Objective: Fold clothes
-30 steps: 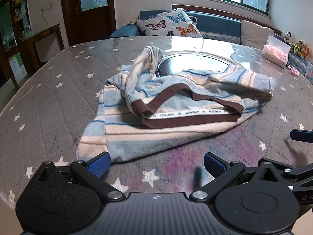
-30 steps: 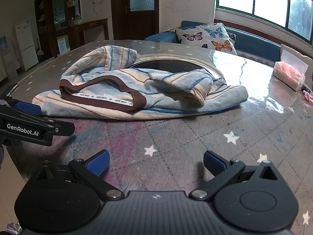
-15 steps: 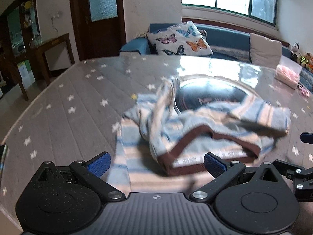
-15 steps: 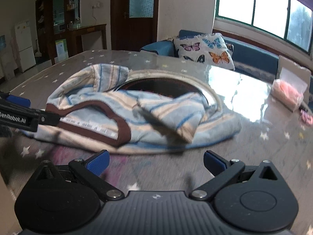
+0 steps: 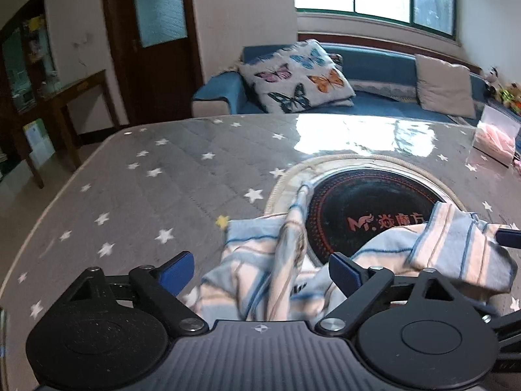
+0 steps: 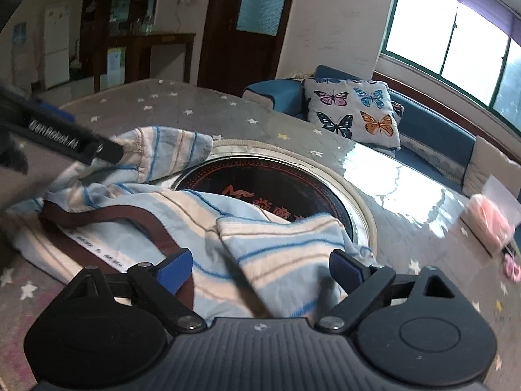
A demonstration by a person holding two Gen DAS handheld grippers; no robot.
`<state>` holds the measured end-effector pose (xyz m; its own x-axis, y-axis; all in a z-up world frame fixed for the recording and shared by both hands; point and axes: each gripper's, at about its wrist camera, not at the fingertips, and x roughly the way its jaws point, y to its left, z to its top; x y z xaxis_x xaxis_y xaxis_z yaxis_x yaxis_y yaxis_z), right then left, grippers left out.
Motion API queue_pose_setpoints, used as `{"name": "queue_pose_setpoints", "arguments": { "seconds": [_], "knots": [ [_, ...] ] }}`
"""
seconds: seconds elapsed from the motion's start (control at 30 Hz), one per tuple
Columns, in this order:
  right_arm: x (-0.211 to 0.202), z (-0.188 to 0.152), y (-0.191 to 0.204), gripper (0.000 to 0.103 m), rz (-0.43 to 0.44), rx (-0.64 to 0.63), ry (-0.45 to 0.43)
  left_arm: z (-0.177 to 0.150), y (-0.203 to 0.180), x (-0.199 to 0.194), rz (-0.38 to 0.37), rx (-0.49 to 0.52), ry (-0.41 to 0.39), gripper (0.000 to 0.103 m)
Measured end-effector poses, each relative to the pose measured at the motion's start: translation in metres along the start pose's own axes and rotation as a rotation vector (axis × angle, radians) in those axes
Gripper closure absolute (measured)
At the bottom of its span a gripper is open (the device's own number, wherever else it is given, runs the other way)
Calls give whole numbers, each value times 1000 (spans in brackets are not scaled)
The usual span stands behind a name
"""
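Observation:
A crumpled blue-and-cream striped garment [image 5: 260, 260] with a brown neckband [image 6: 107, 215] lies on the star-patterned table, partly over a round dark hob. My left gripper [image 5: 260, 270] is open, its blue fingertips [image 5: 177, 268] wide apart above the garment's left sleeve. My right gripper [image 6: 259, 268] is open just above the garment's folded right sleeve [image 6: 286, 244]. The left gripper's arm [image 6: 65, 140] shows at the left of the right wrist view, over the garment's left sleeve. Neither holds cloth.
The round dark hob [image 5: 374, 208] is set in the table [image 5: 146, 179]. A clear box with pink contents [image 5: 495, 140] stands at the far right. A blue sofa with a butterfly cushion [image 5: 296, 75] is behind the table.
Both grippers have moved forward over the garment, from the table's near edge to just above the cloth. Both stayed open. The garment has not moved.

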<state>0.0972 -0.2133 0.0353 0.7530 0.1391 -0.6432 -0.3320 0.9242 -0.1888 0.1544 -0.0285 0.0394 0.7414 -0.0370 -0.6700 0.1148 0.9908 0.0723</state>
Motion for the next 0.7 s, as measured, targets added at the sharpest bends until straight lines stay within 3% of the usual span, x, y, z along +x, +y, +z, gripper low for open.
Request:
{"name": "queue_pose_setpoints", "arguments": {
  "seconds": [0.1,0.27,0.37,0.47,0.7],
  "knots": [
    [16,1,2,23,1,-32,27,7,-1,24,2,16,55,32],
    [26,1,-5,59,-8,-32,46,6,5,43,-41,-5,115,86],
    [19,0,-19,83,11,35,33,5,10,31,-53,-26,83,96],
    [4,-3,-30,93,0,78,-3,5,19,8,-53,-52,37,98],
    [-51,-11,-54,94,14,176,-94,-5,36,-62,-65,-84,-78,99]
  ]
}}
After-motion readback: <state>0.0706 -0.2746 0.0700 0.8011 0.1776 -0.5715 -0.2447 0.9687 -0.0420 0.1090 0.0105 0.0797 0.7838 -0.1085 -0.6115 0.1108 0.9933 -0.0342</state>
